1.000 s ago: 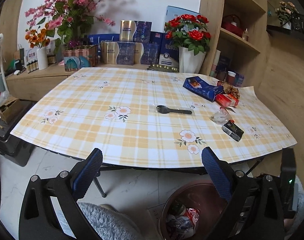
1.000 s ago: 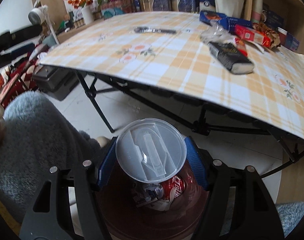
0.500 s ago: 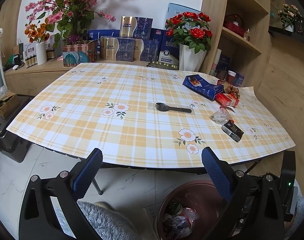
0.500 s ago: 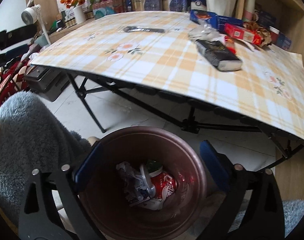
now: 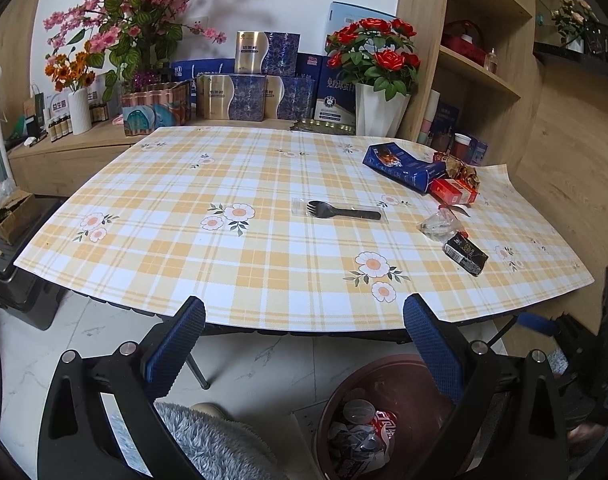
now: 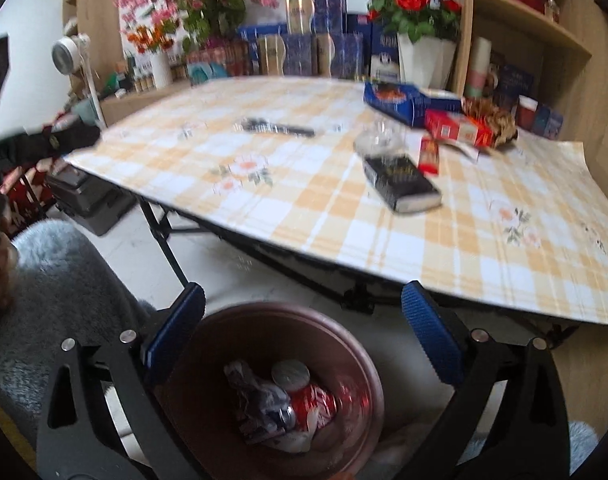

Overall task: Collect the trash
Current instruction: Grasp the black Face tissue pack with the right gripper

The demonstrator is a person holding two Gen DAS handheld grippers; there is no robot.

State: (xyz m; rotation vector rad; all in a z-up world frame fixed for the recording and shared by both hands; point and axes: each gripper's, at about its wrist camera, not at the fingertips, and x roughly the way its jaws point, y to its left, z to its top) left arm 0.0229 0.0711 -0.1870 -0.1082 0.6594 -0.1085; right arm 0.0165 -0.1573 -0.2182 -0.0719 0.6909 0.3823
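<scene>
A brown trash bin [image 6: 340, 332] stands on the floor below the table's front edge, holding a red can [image 6: 316, 404], crumpled wrappers and a clear plastic lid [image 6: 291, 373]; it also shows in the left wrist view [image 5: 388, 368]. My right gripper [image 6: 302, 336] is open and empty above the bin. My left gripper [image 5: 304, 348] is open and empty in front of the table. On the checked tablecloth [image 5: 264, 184] lie a wrapped black fork [image 5: 342, 212], a black pack [image 5: 466, 252], crumpled clear plastic [image 5: 438, 224], a red box [image 5: 454, 191] and a blue box [image 5: 404, 166].
Flower vases [image 5: 380, 108] and stacked gift boxes [image 5: 250, 84] line the back counter. Wooden shelves [image 5: 488, 68] stand at the right. A black case [image 5: 20, 292] sits on the floor at the left. The person's grey fuzzy sleeve [image 6: 60, 280] is at lower left.
The right gripper opened and dropped the clear plastic lid into the bin, then tilted up toward the table. The left gripper drifted slightly back, staying open.
</scene>
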